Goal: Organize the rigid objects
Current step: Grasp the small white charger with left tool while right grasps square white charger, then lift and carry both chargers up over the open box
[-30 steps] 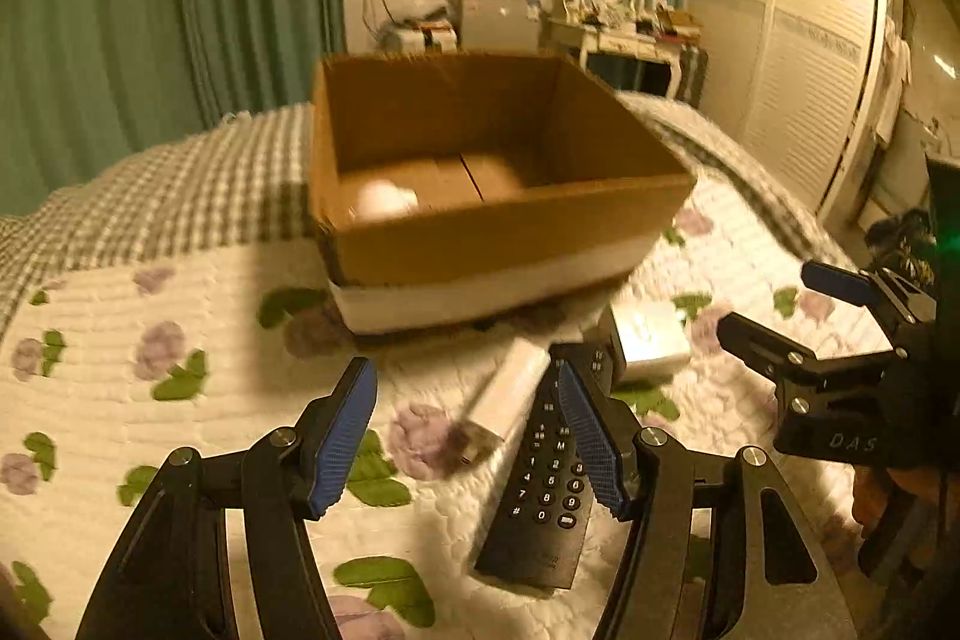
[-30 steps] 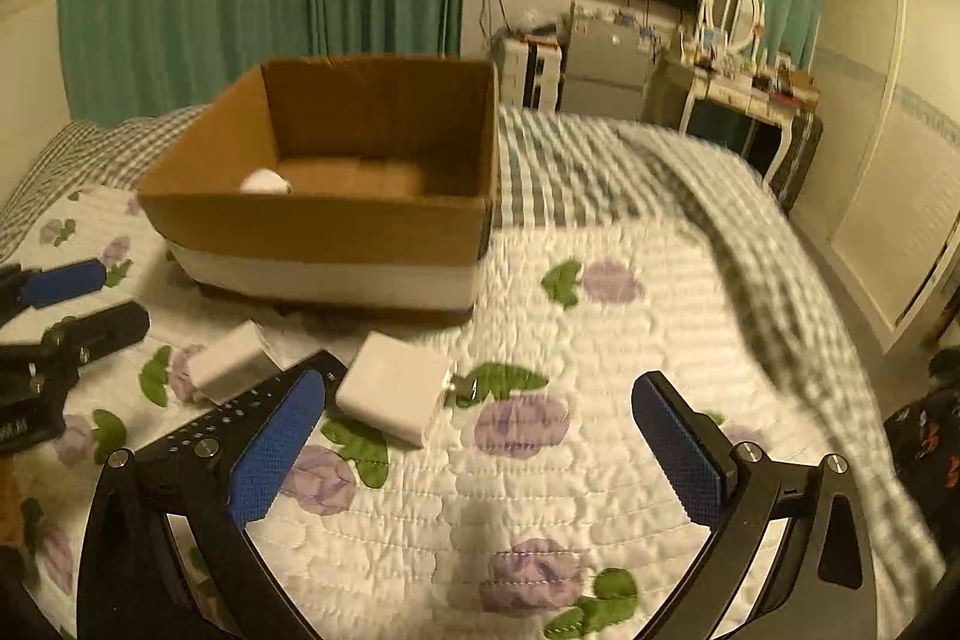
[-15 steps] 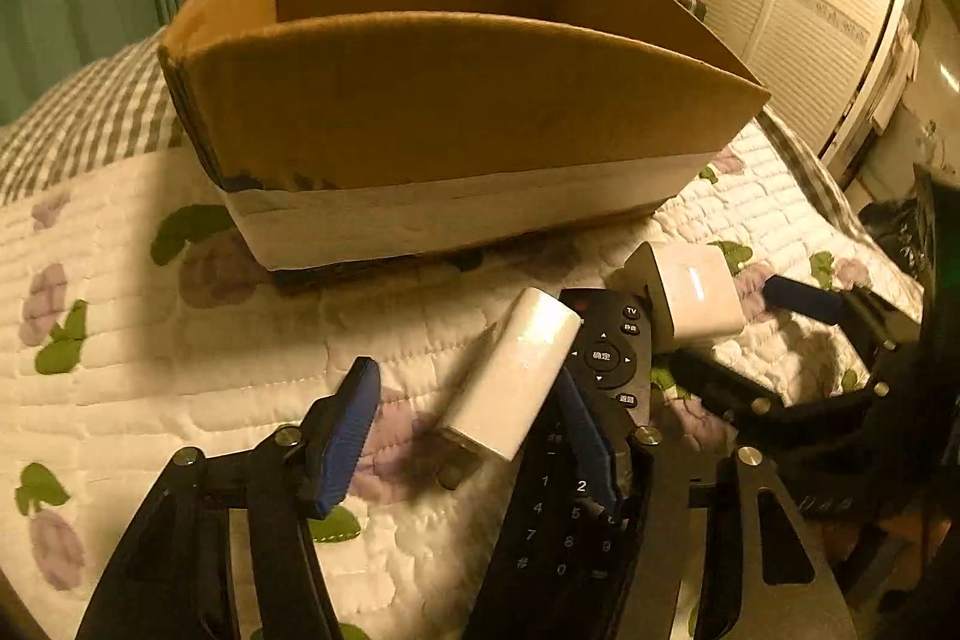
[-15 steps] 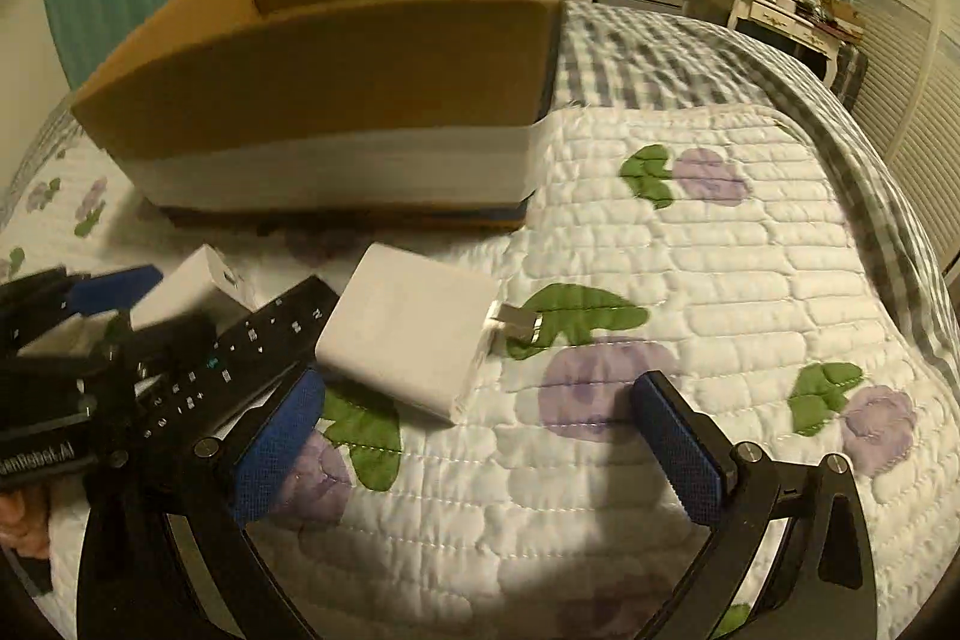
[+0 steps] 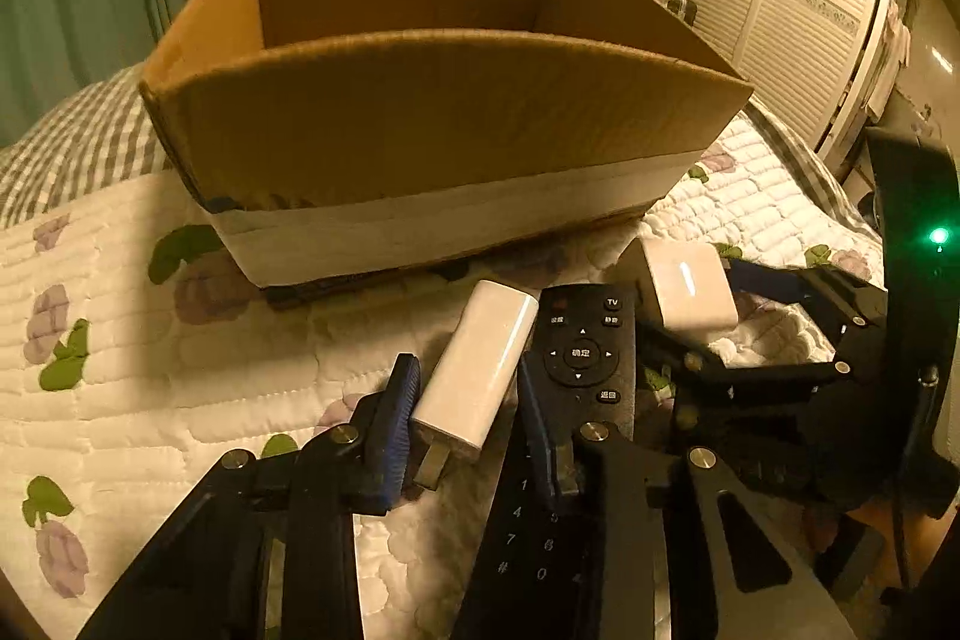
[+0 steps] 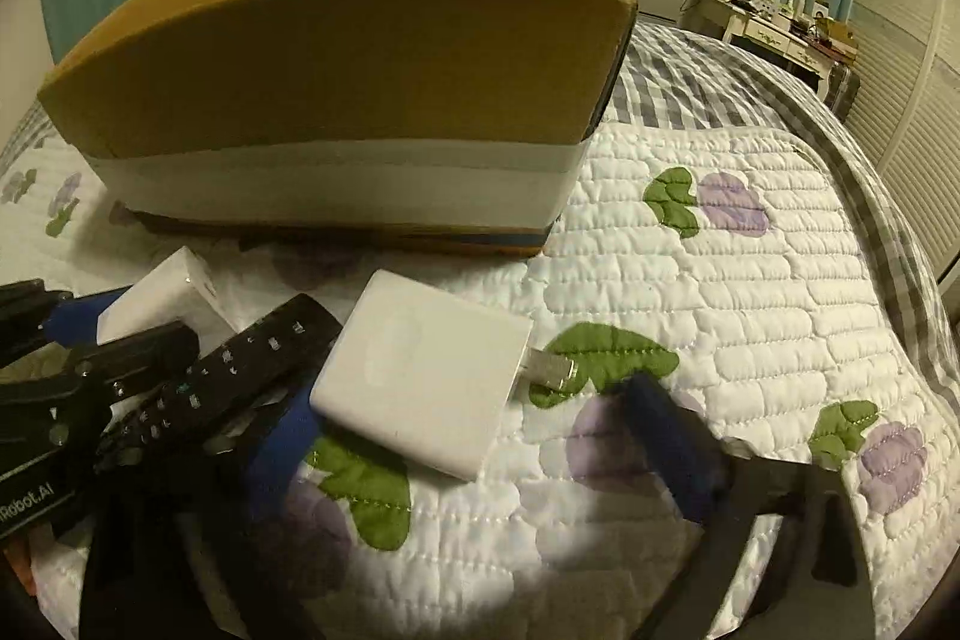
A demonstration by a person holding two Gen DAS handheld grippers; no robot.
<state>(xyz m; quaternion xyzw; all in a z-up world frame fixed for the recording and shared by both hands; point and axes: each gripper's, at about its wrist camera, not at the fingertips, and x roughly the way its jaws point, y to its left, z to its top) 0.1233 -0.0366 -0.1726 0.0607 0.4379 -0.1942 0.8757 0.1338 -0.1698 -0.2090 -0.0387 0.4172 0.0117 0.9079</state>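
While the slim white charger lies on the bed quilt just in front of the cardboard box, the left tool is closing around it, left pad touching its side, right pad just short. The square white charger (prongs pointing right) sits between the right tool pads, also closing, not yet pressing. A black remote lies between both chargers.
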